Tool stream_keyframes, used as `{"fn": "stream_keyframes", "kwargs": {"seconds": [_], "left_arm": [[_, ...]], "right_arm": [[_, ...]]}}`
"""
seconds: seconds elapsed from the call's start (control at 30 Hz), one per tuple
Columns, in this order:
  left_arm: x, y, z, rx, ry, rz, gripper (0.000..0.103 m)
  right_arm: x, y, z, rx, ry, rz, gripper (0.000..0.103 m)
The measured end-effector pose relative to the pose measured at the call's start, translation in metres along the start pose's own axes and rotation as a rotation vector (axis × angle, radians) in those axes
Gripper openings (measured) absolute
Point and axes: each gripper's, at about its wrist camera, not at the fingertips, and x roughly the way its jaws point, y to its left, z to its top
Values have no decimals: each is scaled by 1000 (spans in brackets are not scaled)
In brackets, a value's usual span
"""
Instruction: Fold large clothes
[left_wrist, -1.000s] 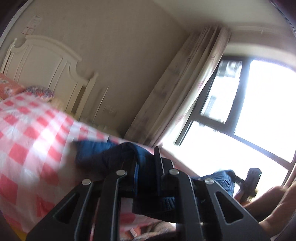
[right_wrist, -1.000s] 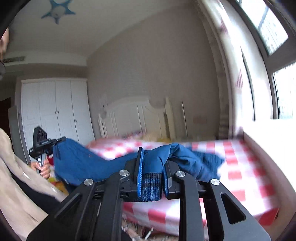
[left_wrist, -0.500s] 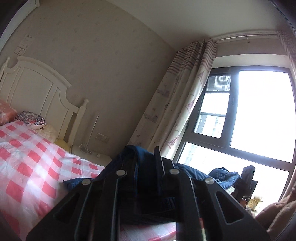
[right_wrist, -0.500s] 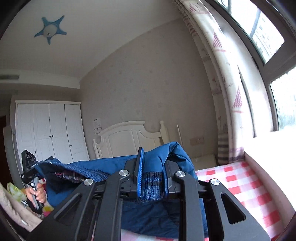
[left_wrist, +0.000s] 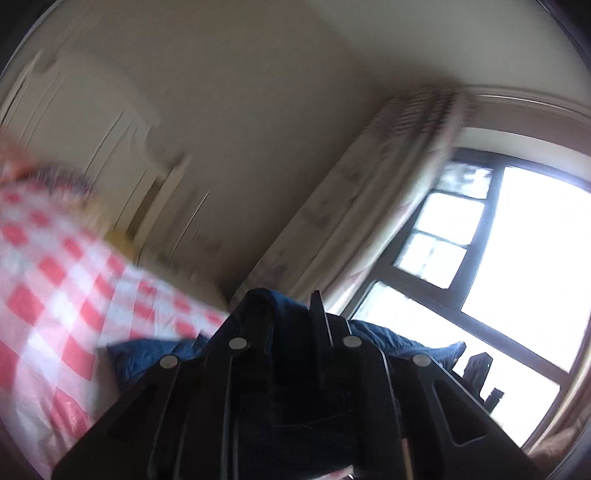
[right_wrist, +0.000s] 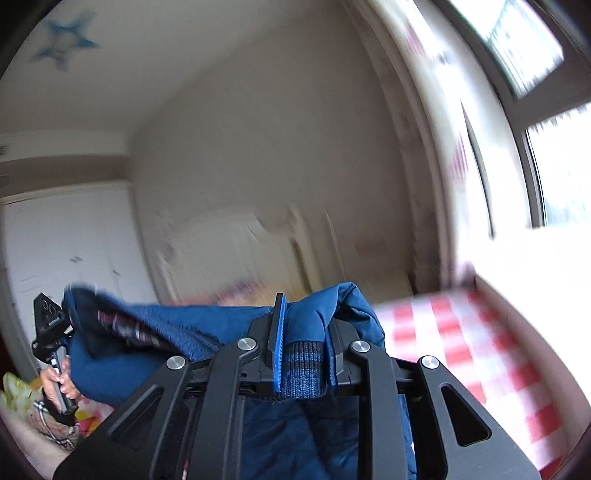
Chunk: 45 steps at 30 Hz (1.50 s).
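Observation:
A large blue padded jacket hangs stretched between my two grippers above a bed. My right gripper is shut on its ribbed knit cuff. My left gripper is shut on a dark bunch of the same jacket, which trails right toward the right gripper's body. In the right wrist view the left gripper shows at the far left, held in a hand, with the jacket's plaid lining beside it. Both views are motion-blurred.
The bed with a red-and-white checked cover lies below, also in the right wrist view. A white headboard, a white wardrobe, a curtain and a bright window surround it.
Both grippers have swung with the jacket still gripped; the views tilted downward and blurred, and more of the checked bed shows than half a second ago.

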Motion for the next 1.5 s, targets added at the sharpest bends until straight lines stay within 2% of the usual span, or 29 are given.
{"fn": "stream_keyframes", "kwargs": {"seconds": [0.1, 0.17, 0.2, 0.23, 0.27, 0.3, 0.33, 0.4, 0.5, 0.6, 0.67, 0.77, 0.93, 0.97, 1.0, 1.03, 1.07, 1.1, 1.13, 1.17, 1.23, 1.33, 1.4, 1.47, 1.5], "left_arm": [[74, 58, -4, -107, 131, 168, 25], [109, 91, -14, -153, 201, 263, 48], [123, 107, -20, -179, 233, 334, 79], [127, 116, -22, -194, 241, 367, 92], [128, 129, -26, -219, 236, 393, 92], [126, 139, -31, -235, 230, 401, 92], [123, 146, -32, -245, 228, 408, 97], [114, 159, -31, -236, 226, 430, 100], [119, 167, -26, -151, 299, 449, 100], [135, 157, -20, -34, 396, 444, 100], [160, 146, -20, 79, 482, 425, 100], [191, 128, -26, 214, 557, 388, 101], [244, 135, -47, 239, 711, 343, 100], [254, 138, -55, 250, 745, 339, 100], [260, 139, -61, 265, 763, 341, 98], [262, 136, -68, 301, 760, 348, 94], [260, 132, -70, 334, 739, 355, 80], [256, 127, -71, 364, 714, 369, 61], [250, 121, -69, 390, 680, 379, 30], [242, 116, -66, 410, 638, 395, 17], [220, 106, -56, 394, 556, 370, 11], [192, 91, -47, 387, 474, 345, 9], [182, 88, -44, 378, 464, 334, 9], [182, 96, -41, 336, 491, 319, 12], [183, 101, -40, 317, 503, 316, 21]], "right_arm": [[84, -46, -17, 154, 173, -82, 24], [129, -73, -35, 235, 294, -130, 29], [141, -82, -43, 266, 335, -141, 37], [152, -91, -52, 304, 372, -146, 44], [157, -103, -61, 347, 383, -138, 63], [156, -109, -66, 365, 366, -126, 87], [151, -111, -70, 370, 345, -116, 95], [142, -119, -68, 363, 300, -123, 96], [141, -127, -58, 287, 314, -181, 96], [159, -132, -48, 184, 382, -248, 96], [174, -135, -47, 145, 441, -244, 96], [198, -137, -45, 94, 503, -222, 96], [227, -136, -62, 65, 586, -208, 96], [230, -134, -68, 54, 599, -209, 85], [230, -131, -74, 39, 597, -176, 66], [226, -126, -74, 22, 573, -171, 64], [218, -120, -72, -5, 542, -186, 54], [209, -112, -68, -47, 495, -200, 43], [201, -105, -65, -76, 457, -201, 38], [193, -98, -62, -98, 422, -202, 32], [173, -83, -55, -132, 360, -207, 27], [149, -62, -49, -187, 298, -201, 25], [144, -52, -49, -234, 295, -214, 25], [150, -52, -54, -249, 320, -224, 25], [155, -56, -57, -240, 339, -229, 25]]}}
